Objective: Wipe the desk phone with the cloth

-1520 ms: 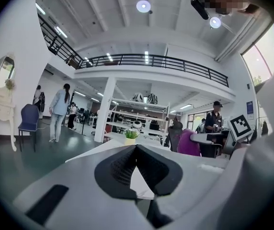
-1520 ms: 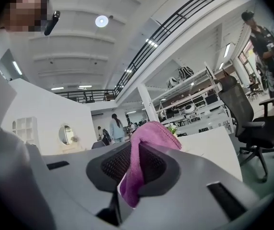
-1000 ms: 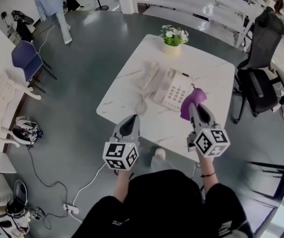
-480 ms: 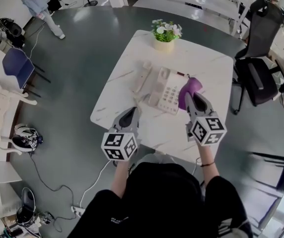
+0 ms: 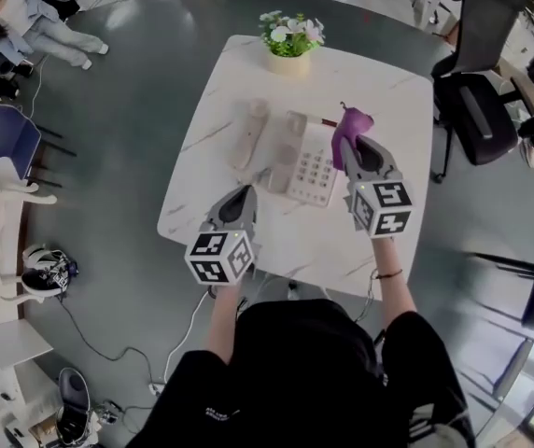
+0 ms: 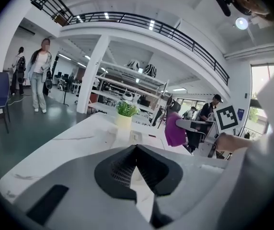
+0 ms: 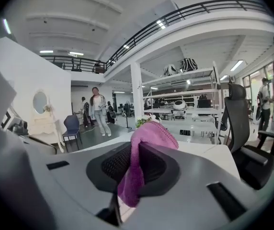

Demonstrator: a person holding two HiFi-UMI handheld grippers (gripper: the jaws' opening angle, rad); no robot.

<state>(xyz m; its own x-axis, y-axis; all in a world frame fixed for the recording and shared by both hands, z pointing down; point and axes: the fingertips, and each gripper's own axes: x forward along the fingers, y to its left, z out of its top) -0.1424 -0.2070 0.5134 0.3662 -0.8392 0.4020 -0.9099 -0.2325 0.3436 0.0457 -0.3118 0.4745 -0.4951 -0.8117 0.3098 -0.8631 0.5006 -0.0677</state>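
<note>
A beige desk phone (image 5: 302, 161) lies on the white marble table (image 5: 379, 91), its handset (image 5: 248, 133) resting beside it on the left. My right gripper (image 5: 355, 144) hovers over the phone's right edge, shut on a purple cloth (image 5: 349, 125) that sticks out past the fingertips. In the right gripper view the cloth (image 7: 148, 134) hangs between the jaws of the right gripper (image 7: 134, 150). My left gripper (image 5: 243, 194) stays near the table's front edge, left of the phone, its jaws closed with nothing between them. The left gripper view shows the left gripper (image 6: 137, 148) and the cloth (image 6: 175, 130) to the right.
A potted plant with white flowers (image 5: 288, 37) stands at the table's far edge. A black office chair (image 5: 477, 82) is on the right, a blue chair (image 5: 6, 140) on the left. A person (image 5: 24, 15) is at the far left, and cables (image 5: 90, 329) lie on the floor.
My right gripper has carried the cloth farther across the table, along the phone's right side. The left gripper has kept its place near the front edge. The head view has tilted.
</note>
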